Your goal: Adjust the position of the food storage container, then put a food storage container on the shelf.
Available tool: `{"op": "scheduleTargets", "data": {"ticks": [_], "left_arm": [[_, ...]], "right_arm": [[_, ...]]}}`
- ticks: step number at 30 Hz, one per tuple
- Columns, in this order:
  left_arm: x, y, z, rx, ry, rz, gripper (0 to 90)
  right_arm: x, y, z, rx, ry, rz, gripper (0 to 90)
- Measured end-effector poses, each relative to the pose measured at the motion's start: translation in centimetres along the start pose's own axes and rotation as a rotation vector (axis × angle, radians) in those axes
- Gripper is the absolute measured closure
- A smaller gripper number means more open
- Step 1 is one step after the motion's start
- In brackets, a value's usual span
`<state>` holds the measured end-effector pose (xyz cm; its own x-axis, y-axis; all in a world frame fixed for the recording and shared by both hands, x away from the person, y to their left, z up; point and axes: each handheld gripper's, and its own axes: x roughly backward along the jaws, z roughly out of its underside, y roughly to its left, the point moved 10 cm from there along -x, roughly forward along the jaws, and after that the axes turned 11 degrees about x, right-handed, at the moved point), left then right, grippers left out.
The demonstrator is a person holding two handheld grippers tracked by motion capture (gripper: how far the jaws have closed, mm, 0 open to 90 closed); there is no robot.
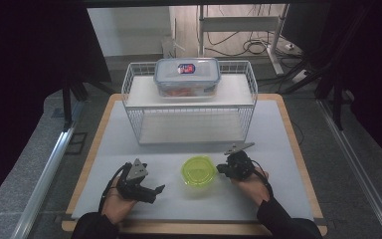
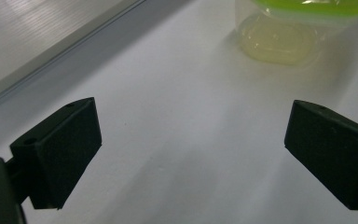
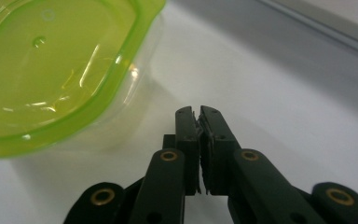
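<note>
A lab-like recording space: black curtains (image 1: 25, 74) flank the bench (image 1: 278, 124), loose cables (image 1: 251, 47) trail over the floor behind, and metal rails (image 1: 45, 174) run alongside.

Dim room, soft blur, perhaps overhead light.

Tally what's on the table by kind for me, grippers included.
Lidded containers: 2, the green-lidded container and the blue-rimmed box
Wire racks: 1, the wire rack
Grippers: 2, left gripper open, right gripper shut
Total: 5
</note>
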<state>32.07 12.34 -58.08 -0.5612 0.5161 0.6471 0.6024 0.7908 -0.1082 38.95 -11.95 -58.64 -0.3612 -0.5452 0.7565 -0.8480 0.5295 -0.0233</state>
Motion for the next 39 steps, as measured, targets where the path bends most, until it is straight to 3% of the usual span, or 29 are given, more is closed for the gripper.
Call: {"op": "scheduleTargets", "data": {"ticks": [4,11,14,21,23,28,36,39], "left_arm": [[0.3,0.1,0.2,0.002,-0.002,0.0,4.0],[0.0,-0.1,0.5,-0.019,0.016,-0.003,5.3],[-0.1,-0.1,0.5,-0.023,0.015,-0.002,5.2],[-0.1,-0.1,0.5,-0.026,0.015,-0.004,5.2],[-0.2,-0.1,0.5,-0.029,0.015,-0.005,5.2],[-0.2,-0.1,0.5,-0.028,0.017,-0.003,5.2],[-0.3,-0.1,0.6,-0.029,0.018,-0.002,5.2],[-0.3,-0.1,0.5,-0.028,0.017,-0.003,5.2]], "right_arm": [[1.6,-0.4,0.2,0.028,-0.051,0.02,77.8],[3.0,-0.3,0.5,0.073,-0.074,0.053,59.3],[3.3,-0.2,0.8,0.055,-0.073,0.053,48.6],[3.7,-0.1,1.1,0.041,-0.081,0.042,37.2],[3.9,-0.3,1.0,0.017,-0.093,0.039,33.8],[4.0,-0.4,1.0,-0.021,-0.082,0.03,33.4],[4.4,-0.3,0.3,-0.008,-0.1,0.034,38.7],[4.6,0.0,-0.6,-0.017,-0.141,0.019,42.1]]}}
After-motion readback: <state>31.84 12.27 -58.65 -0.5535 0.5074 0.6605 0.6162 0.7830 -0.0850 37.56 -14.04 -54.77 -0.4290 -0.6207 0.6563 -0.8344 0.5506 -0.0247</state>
